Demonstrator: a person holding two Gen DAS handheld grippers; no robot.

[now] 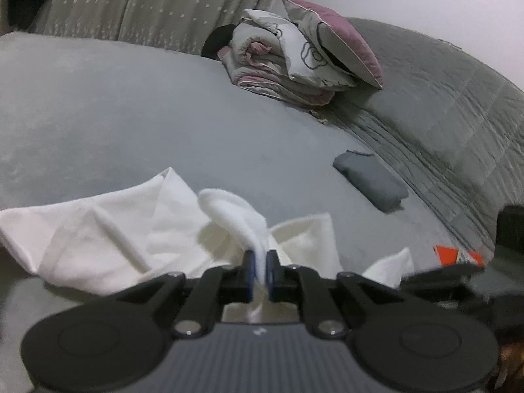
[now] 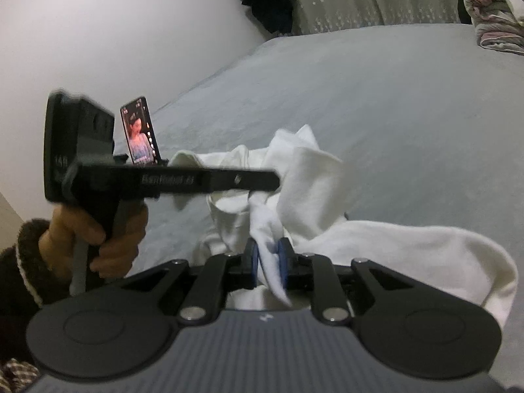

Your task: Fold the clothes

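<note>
Garment: a white garment (image 1: 108,229) lies rumpled across the lower half of the left wrist view, on the grey bed cover (image 1: 163,114); in the right wrist view it bunches at centre and trails off to the lower right.
Left gripper (image 1: 258,271): clenched on a thin ridge of the white cloth at bottom centre; a loop of fabric stands up just above the pads.
Right gripper (image 2: 270,268): its pads pinch a twisted fold of the same cloth at bottom centre, and a tail hangs below them.
Other hand: in the right wrist view a hand (image 2: 98,242) at lower left holds the left tool's handle.
Step, as I judge it: both corners are taken, so the cloth wants spreading before any fold.
Doing it well: draw the two grips apart until the edge between them runs straight, lift enough to shake out the bunching, then lay it flat.
Risk: the pinches look narrow; a sharp tug could slip the fabric free.
Nearby: a folded grey piece (image 1: 370,177) sits at right, well apart.
</note>
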